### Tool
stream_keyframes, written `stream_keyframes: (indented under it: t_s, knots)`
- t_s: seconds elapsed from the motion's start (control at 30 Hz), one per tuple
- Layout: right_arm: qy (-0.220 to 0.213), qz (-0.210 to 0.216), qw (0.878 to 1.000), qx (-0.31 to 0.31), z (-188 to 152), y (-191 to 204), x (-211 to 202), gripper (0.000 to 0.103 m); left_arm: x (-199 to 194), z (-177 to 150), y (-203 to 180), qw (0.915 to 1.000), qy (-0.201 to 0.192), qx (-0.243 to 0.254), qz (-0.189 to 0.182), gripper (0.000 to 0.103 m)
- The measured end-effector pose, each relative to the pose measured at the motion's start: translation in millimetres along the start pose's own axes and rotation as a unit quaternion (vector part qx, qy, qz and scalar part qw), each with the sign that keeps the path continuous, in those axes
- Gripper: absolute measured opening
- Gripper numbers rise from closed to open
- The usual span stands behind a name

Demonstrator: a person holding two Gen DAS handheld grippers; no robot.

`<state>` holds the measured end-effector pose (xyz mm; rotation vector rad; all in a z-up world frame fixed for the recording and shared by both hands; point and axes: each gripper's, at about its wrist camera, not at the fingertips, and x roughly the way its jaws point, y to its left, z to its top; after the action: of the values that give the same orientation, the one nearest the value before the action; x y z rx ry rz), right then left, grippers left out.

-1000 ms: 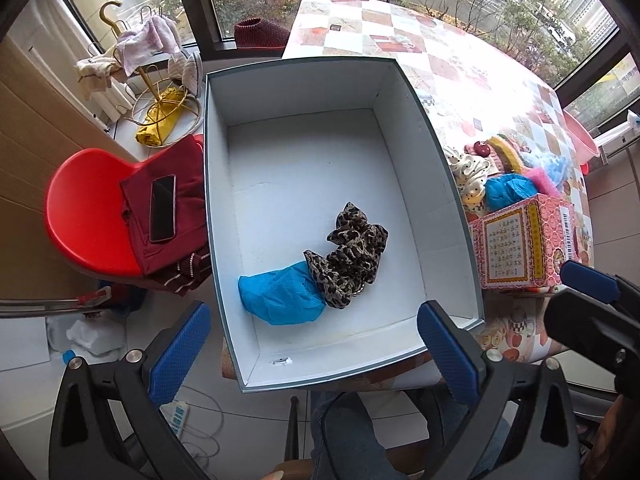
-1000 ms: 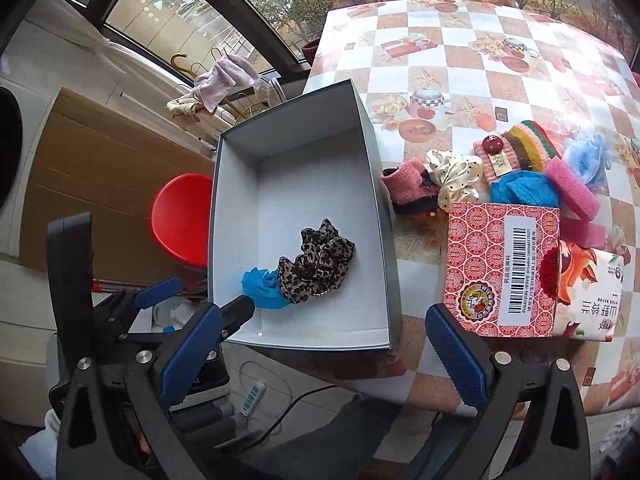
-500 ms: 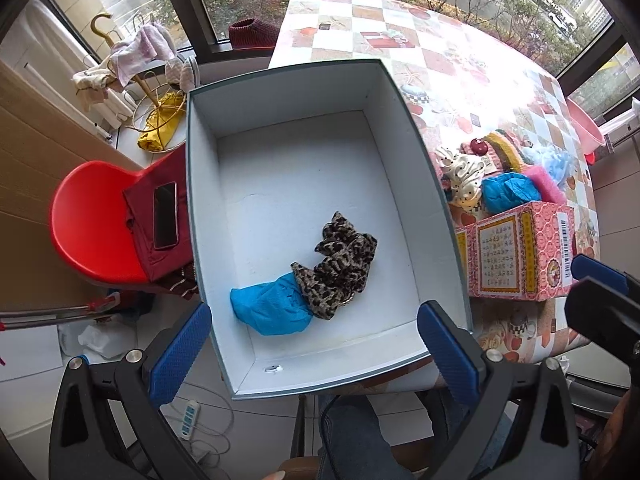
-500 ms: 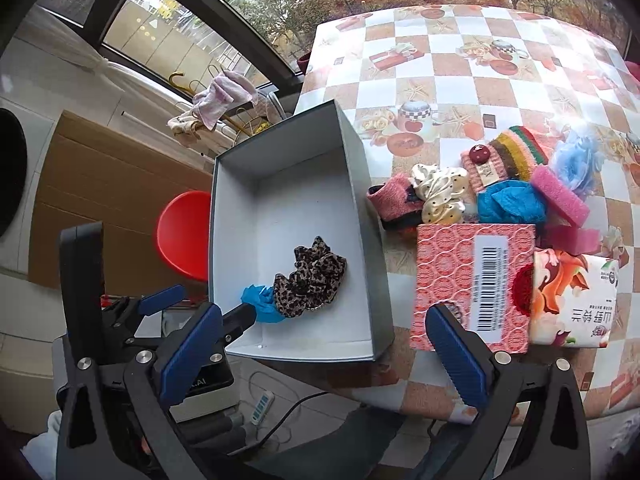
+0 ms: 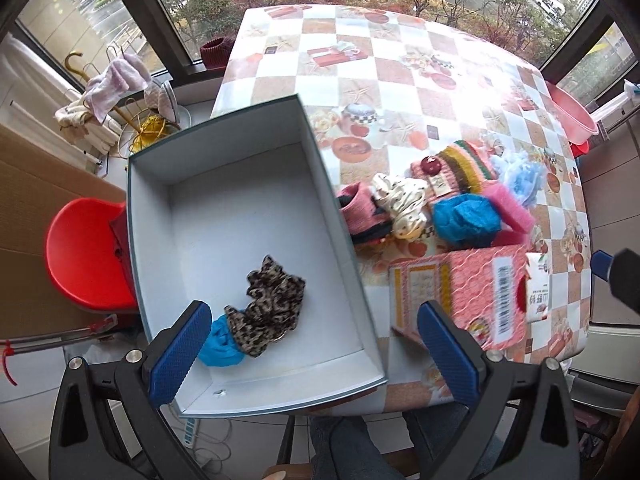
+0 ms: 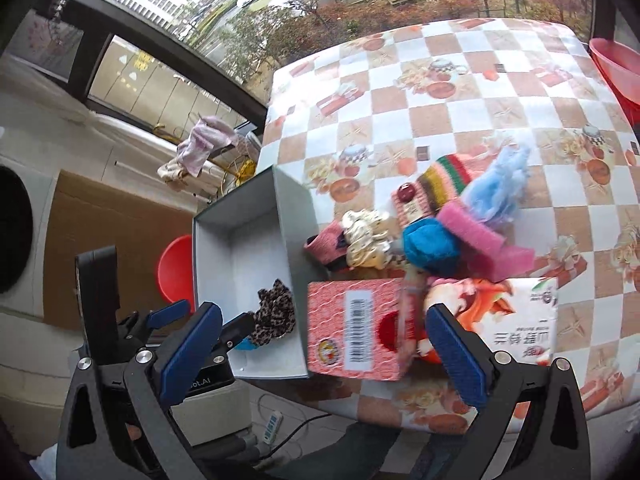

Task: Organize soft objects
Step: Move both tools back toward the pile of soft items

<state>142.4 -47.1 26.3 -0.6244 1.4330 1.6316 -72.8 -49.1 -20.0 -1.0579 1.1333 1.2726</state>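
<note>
Showing white inside and grey-green along the rim: the box. Lying in it, a leopard-print scrunchie in tan and black, touching a bright blue cloth. Covering the table, a tablecloth checked in white and orange-brown. Sitting on it, a cream scrunchie with dark dots, a pink sponge, a striped knit piece in pink, yellow, brown and green, and a pink patterned carton. Wearing blue pads: both grippers' fingers.
</note>
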Motion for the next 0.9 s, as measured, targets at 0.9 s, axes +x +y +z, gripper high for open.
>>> stream_keyframes:
  t_s: [0.9]
  knots:
    - [0.050,-0.065,0.983,0.167,29.9,-202.8,-9.5,0.103,30.7,81.4,-109.7,0.9994,0.015,0.018,0.024,0.103]
